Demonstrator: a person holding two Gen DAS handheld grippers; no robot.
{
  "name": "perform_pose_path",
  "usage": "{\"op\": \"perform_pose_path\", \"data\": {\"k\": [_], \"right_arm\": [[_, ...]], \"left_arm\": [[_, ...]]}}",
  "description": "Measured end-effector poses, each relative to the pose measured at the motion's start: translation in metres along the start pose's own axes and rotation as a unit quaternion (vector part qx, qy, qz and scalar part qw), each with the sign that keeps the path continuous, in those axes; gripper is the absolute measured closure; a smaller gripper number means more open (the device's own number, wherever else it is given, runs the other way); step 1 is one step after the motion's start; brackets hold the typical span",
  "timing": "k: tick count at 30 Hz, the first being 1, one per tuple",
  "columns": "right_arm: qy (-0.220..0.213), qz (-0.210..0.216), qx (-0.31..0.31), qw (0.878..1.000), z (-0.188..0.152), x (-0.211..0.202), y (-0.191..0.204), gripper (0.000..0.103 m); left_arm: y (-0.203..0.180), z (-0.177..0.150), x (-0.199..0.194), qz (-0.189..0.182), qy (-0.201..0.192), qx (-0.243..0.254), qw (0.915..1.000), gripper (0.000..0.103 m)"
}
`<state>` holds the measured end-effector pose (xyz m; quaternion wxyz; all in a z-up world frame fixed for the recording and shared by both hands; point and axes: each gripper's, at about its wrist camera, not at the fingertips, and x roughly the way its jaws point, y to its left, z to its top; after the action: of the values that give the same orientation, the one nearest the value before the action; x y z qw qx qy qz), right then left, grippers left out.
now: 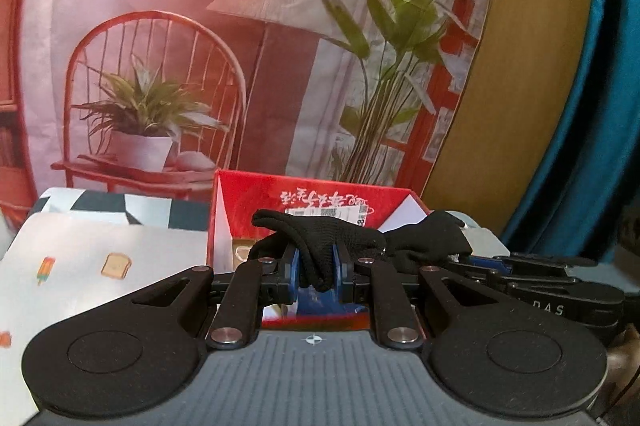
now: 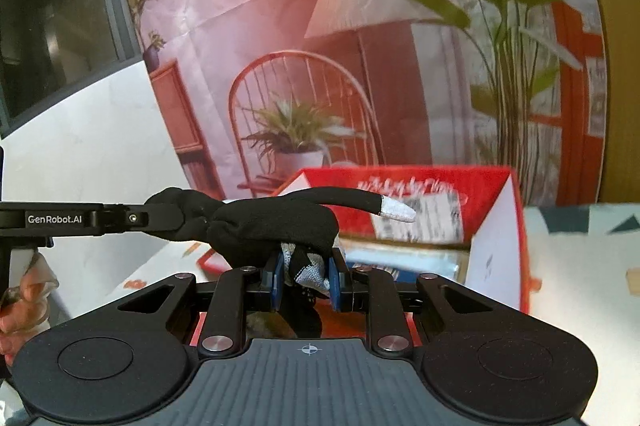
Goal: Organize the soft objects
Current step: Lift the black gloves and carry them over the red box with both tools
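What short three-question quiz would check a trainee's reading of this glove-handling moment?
1. True or false: the left gripper is open and empty.
2. Multiple choice: the open box behind the black glove is A) blue, B) red, C) green.
3. Fill in: one finger of the glove sticks out toward the red box and ends in a ____ tip.

Key:
1. False. It is shut on the glove, and the right gripper pinches the same glove, so the glove spans both.
2. B.
3. Silver-grey.
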<state>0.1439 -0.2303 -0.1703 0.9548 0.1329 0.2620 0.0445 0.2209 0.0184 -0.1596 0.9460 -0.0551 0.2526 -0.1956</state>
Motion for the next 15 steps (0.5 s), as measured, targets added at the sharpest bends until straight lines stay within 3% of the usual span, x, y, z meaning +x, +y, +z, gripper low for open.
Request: {"op": "perform_pose_path", "data": {"k": [6,15], "right_arm": [[0.034,-0.021,-0.005,0.999,0.028,0.035,-0.024,0.083],[0.104,-0.06,0.005,0.993,0.054,0.097,-0.049,0.083]], "left_arm": [[0.02,0.019,0.055,-0.018,0.046,-0.021,0.9986,0.086],[0.031,0.032,0.125,0.011,0.103,-0.015,0.9945,0.085]]}}
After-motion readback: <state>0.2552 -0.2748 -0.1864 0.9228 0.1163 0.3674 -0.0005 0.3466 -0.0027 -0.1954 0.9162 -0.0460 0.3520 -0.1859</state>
